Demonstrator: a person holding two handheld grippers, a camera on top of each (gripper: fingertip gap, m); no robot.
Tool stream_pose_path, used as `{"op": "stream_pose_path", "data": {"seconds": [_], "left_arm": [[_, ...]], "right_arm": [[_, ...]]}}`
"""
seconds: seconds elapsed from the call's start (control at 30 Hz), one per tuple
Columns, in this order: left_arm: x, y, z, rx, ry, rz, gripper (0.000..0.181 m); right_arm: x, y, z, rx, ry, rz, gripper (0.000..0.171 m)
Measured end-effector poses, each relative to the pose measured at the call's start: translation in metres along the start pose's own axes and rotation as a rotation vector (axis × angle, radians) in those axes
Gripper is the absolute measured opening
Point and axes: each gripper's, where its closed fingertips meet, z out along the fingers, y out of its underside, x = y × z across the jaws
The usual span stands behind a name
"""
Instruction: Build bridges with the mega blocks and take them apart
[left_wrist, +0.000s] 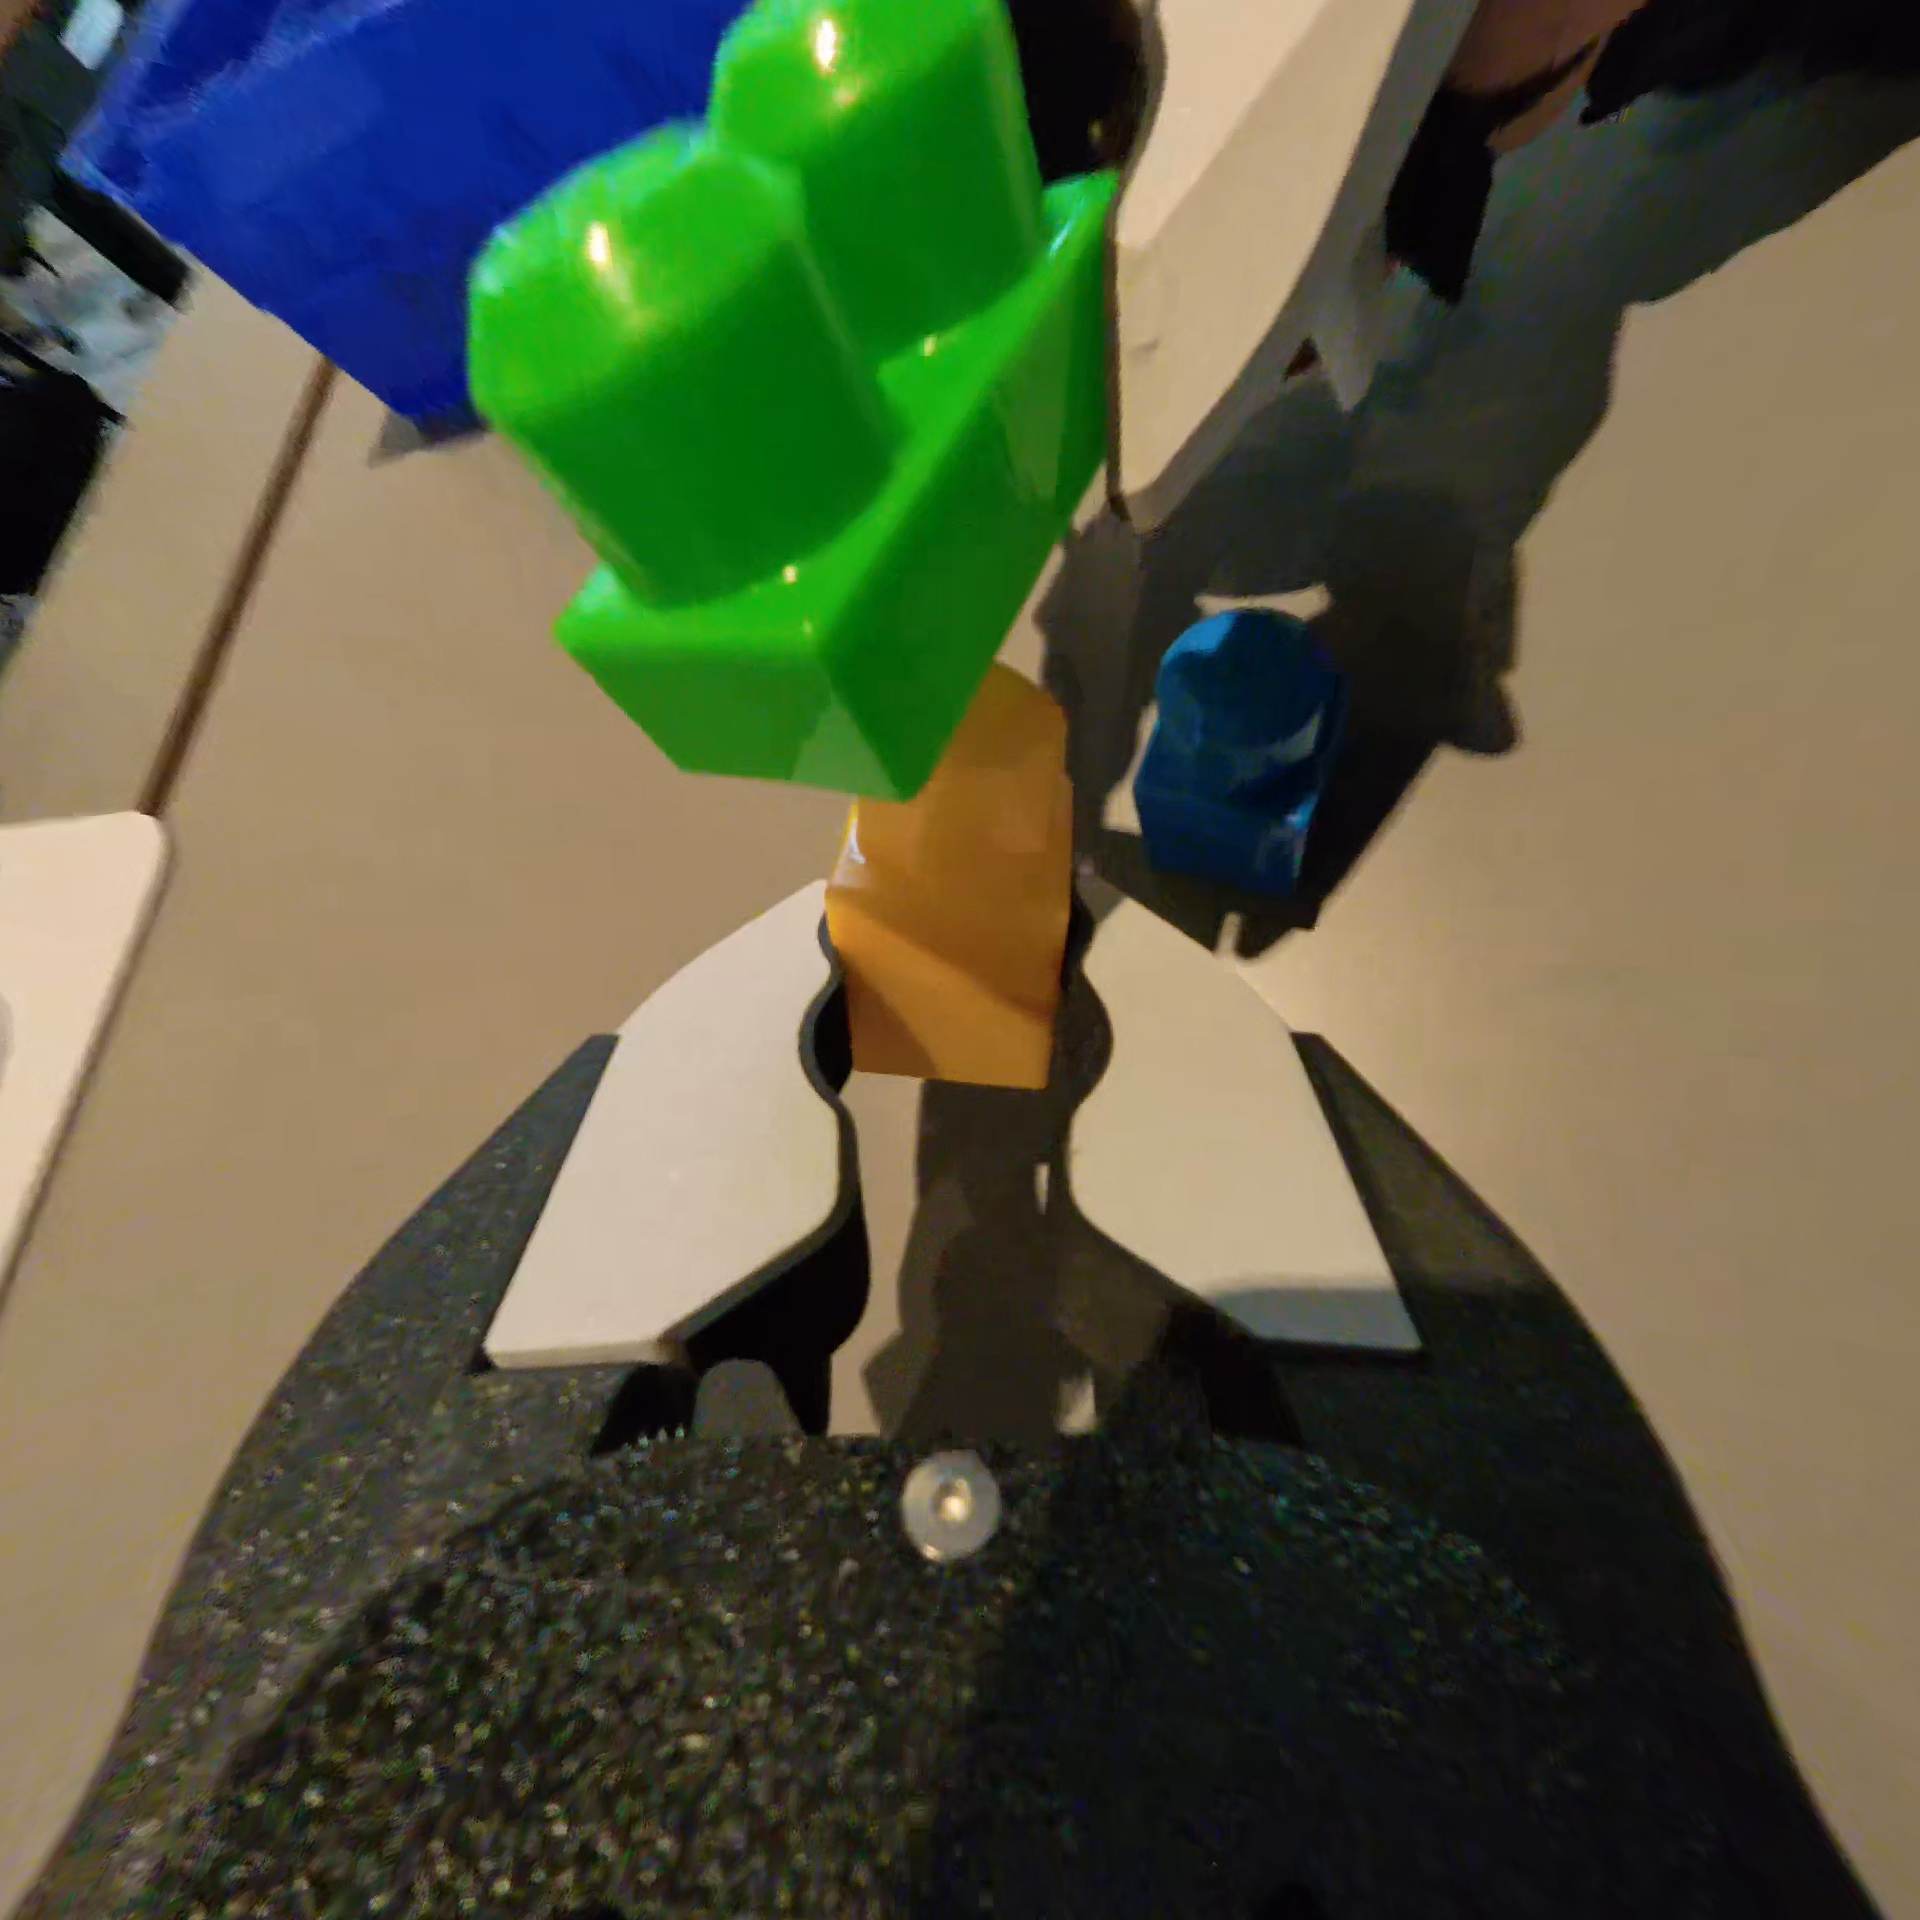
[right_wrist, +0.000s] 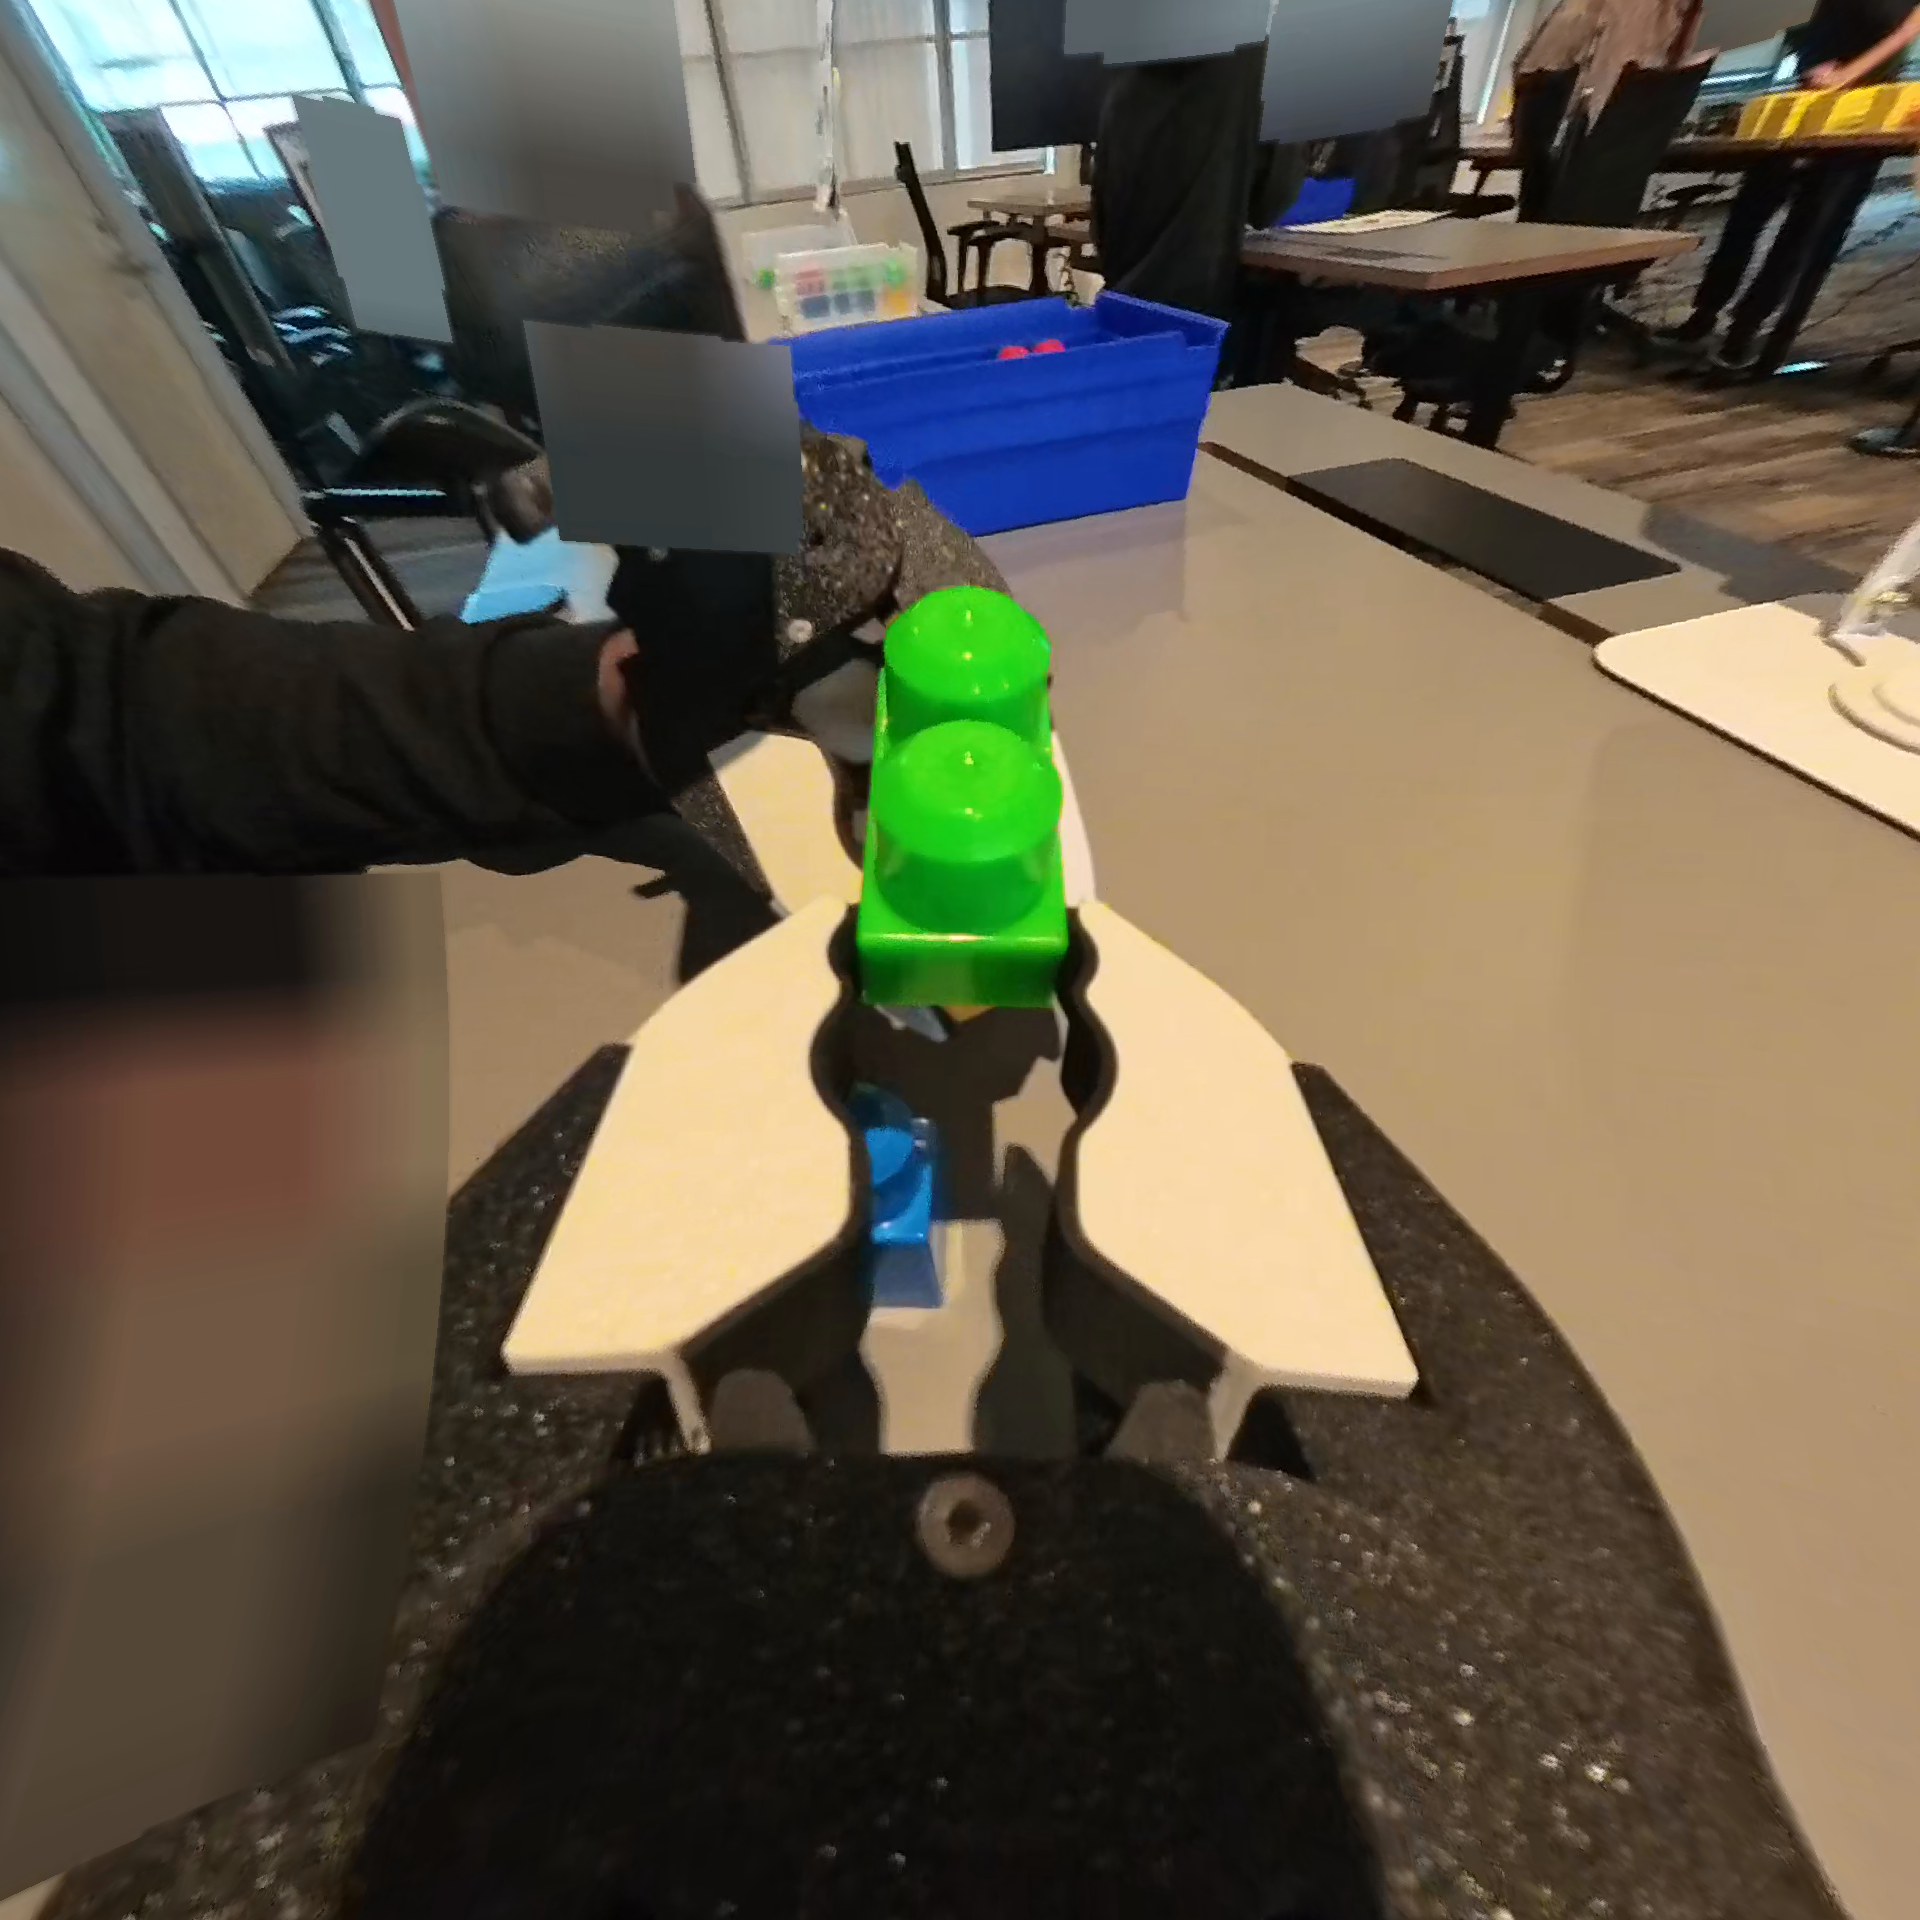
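We've got the left gripper (left_wrist: 951, 961) pinched on a smooth orange block (left_wrist: 951, 935), the right gripper (right_wrist: 961, 961) clamping the glossy two-stud green block (right_wrist: 961, 831). A blue block (left_wrist: 1236, 753) sits just beside, with open grey table (right_wrist: 1455, 935) rightward.

1. Left wrist view sits right behind its own gripper's fingers (left_wrist: 951, 997) and tilts steeply down at the grey table (left_wrist: 416, 935). It's very close in, so the green block (left_wrist: 790, 436) fills the upper middle.
2. Right wrist view rides behind the right gripper (right_wrist: 961, 956), aimed more level across the table (right_wrist: 1351, 883). It looks far out to the blue bin (right_wrist: 997, 416) and the room beyond.
3. Shared stuff: both views catch the green block (right_wrist: 961, 810), the small blue block (left_wrist: 1236, 748) (right_wrist: 899, 1174), the bin (left_wrist: 312, 187) and the same tabletop. Each view also shows the other gripper farther off.
4. They face roughly crosswise to each other.
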Motion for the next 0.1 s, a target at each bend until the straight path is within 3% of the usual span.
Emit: {"op": "stream_pose_path", "data": {"seconds": [0.03, 0.1], "left_arm": [[-0.001, 0.005, 0.002, -0.019, 0.016, -0.044, 0.036], [-0.004, 0.016, 0.004, -0.054, 0.027, -0.107, 0.036]], "right_arm": [[0.004, 0.001, -0.001, -0.008, 0.028, -0.014, 0.036], [0.015, 0.005, -0.003, -0.042, 0.107, -0.035, 0.036]]}}
